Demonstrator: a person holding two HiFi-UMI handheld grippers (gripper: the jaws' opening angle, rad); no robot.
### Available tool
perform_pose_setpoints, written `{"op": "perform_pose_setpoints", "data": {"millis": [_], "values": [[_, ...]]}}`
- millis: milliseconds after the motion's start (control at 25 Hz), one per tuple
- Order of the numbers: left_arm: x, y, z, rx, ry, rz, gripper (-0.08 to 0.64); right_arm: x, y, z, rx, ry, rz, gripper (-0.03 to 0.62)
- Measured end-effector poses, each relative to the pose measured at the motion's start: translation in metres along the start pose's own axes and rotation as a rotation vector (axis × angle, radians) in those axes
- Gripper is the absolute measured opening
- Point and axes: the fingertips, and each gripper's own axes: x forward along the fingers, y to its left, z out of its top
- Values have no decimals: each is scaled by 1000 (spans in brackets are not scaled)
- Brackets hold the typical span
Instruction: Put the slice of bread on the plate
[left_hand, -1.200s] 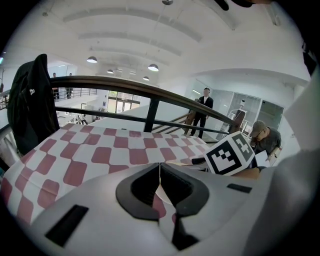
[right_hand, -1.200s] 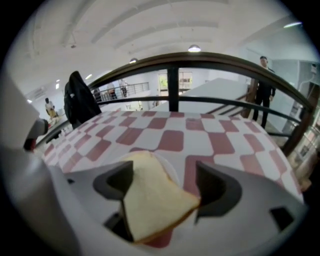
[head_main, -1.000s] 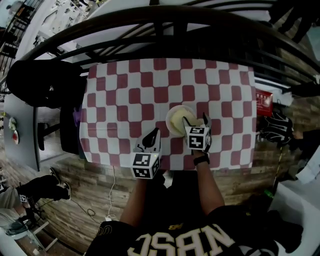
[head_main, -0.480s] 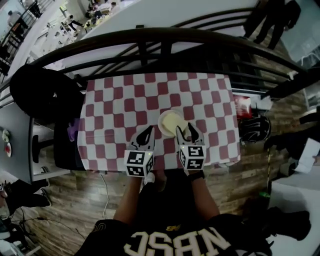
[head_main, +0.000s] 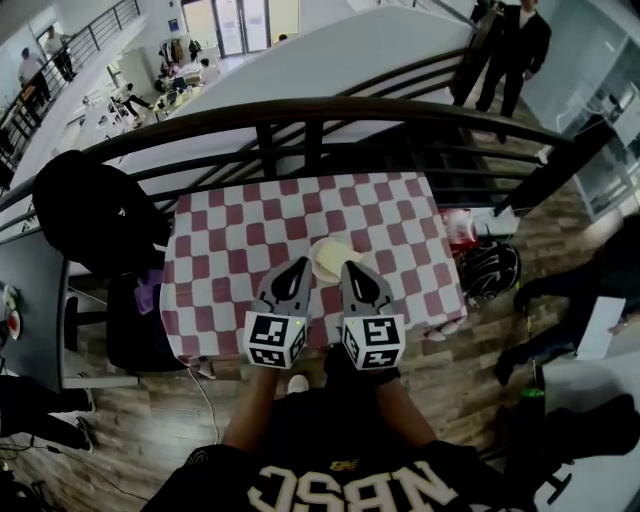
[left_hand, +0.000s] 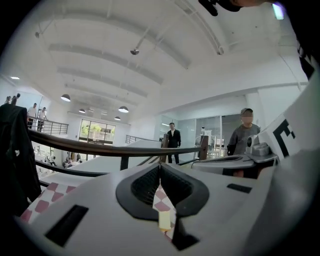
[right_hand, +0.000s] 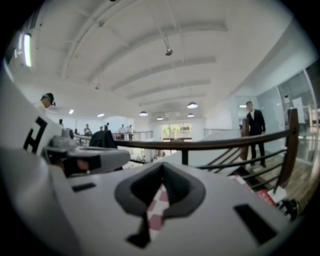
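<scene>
A pale slice of bread lies on a cream plate near the front edge of the table's red-and-white checked cloth. Both grippers hang side by side high above that front edge, pointing almost level at the railing. My left gripper is shut with nothing in it; in the left gripper view its jaws meet, and only cloth and a yellowish sliver show below them. My right gripper is also shut and empty, its jaws closed with checked cloth visible beneath. Neither touches the plate.
A dark curved railing runs behind the table. A chair draped with a black jacket stands at the left. On the right are a red packet and a black helmet. People stand beyond the railing.
Both grippers have risen from the table toward the camera. The right gripper's jaws, open beside the plate before, have closed. The head view has tilted up to show more of the hall.
</scene>
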Motion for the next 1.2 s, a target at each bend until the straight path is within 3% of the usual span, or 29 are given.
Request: {"op": "perform_pose_setpoints", "data": {"millis": [480, 1200], "values": [[-49, -21, 31, 68, -106, -1, 25, -50, 34, 34, -21, -153, -43, 15], [-66, -15, 21, 77, -105, -4, 25, -61, 44, 21, -25, -151, -88, 15]]}}
